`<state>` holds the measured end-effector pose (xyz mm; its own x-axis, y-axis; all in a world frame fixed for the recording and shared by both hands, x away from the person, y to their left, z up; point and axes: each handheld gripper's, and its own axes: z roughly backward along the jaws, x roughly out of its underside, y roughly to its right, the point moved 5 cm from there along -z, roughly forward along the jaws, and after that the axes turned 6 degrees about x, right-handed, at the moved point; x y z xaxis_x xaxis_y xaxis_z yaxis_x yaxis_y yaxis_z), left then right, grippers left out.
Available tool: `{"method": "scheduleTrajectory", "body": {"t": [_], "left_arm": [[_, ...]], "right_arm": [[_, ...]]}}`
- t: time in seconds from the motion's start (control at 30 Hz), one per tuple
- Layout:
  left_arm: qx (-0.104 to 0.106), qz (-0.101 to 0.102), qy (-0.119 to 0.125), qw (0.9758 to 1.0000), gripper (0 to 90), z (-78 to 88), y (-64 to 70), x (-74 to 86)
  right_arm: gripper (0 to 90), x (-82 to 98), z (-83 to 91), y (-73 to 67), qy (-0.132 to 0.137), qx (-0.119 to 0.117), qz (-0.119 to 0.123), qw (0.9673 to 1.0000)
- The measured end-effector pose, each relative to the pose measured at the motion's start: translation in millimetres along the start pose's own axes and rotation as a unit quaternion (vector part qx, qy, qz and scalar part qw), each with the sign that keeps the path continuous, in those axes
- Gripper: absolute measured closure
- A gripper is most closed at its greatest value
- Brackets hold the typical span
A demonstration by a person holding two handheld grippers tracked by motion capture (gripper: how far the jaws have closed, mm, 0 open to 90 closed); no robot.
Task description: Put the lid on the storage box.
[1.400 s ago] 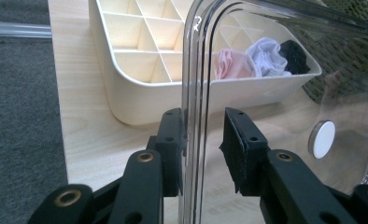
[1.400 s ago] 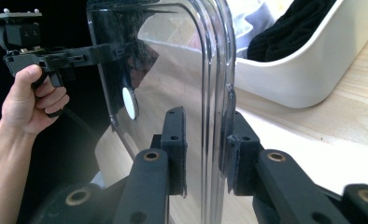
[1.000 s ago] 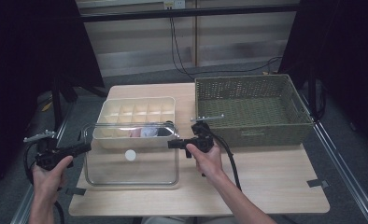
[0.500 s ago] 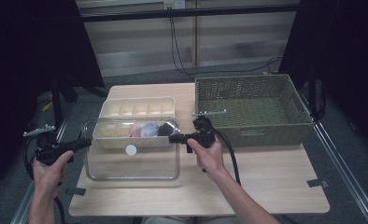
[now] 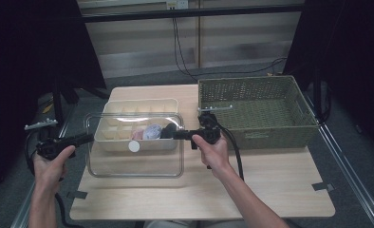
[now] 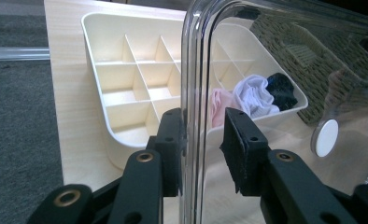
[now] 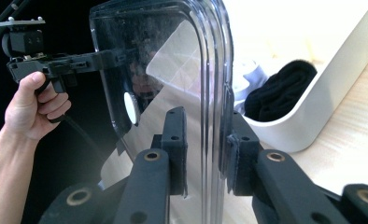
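Clear lid (image 5: 135,161): transparent plastic, rounded corners, white round disc (image 5: 134,146) near its middle; held off the table between both grippers, over the front half of the tray and the bare tabletop nearer the person.
Left gripper (image 5: 88,138): at 9 o'clock of the lid in the high view, gripped in the person's left hand (image 5: 52,161); in the left gripper view, both black pads (image 6: 173,149) stand either side of the lid's left rim, pinching it.
Right gripper (image 5: 178,135): at 3 o'clock of the lid, in the person's right hand (image 5: 213,152); in the right gripper view, jaws clamped on the lid's right rim, one pad on each face.
Lid tilt: seen edge-on and upright from each gripper view; near level in the high view.
Divided tray (image 5: 114,107): cream plastic organiser with a grid of compartments, on the table at 12 o'clock of the lid, partly beneath it.
Tray contents: pink cloth (image 6: 218,103), white cloth (image 6: 253,95) and black cloth (image 6: 281,89), rolled up side by side in the front row, towards the right end.
Wicker basket (image 5: 256,128): olive-green, rectangular, at 3 o'clock of the tray, just beside the right gripper.
Table (image 5: 270,180): light wood.
Cable (image 5: 235,152): black, trailing from the right gripper towards 6 o'clock beside the forearm.
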<state>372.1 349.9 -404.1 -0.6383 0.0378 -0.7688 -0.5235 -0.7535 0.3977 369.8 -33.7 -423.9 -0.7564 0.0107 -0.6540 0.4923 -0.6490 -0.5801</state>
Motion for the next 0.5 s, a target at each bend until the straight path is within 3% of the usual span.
{"method": "scheduleTrajectory", "body": {"t": [0.5], "left_arm": [[-0.010, -0.006, 0.004, 0.9999, 68.8, -0.4, -6.8, -23.4]], "right_arm": [[71.7, -24.9, -7.6, -0.3, -0.001, 0.013, 0.011, 0.9999]]}}
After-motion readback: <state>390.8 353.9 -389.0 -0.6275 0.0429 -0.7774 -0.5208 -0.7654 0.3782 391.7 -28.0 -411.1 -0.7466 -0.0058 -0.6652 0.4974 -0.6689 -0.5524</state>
